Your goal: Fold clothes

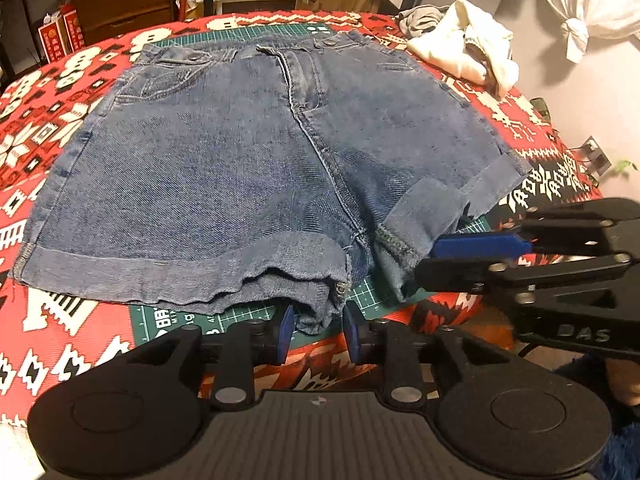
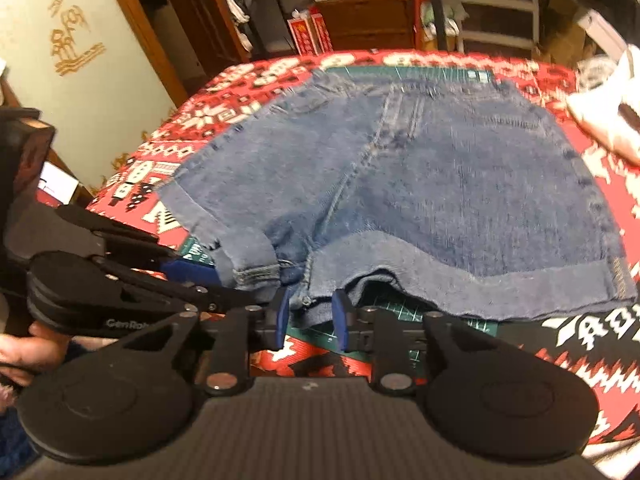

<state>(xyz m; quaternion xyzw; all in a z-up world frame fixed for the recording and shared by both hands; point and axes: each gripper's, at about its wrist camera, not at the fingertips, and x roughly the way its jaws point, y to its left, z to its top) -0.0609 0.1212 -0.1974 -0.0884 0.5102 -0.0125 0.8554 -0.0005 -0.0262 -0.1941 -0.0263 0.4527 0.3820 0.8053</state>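
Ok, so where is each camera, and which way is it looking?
Left wrist: sits on the left gripper, looking forward across the denim shorts; its open jaws show below, the right gripper at right.
Right wrist: sits on the right gripper, facing the shorts' hem; its open jaws show, plus the left gripper and a hand at left.
Both share: shorts, green mat, red patterned cloth.
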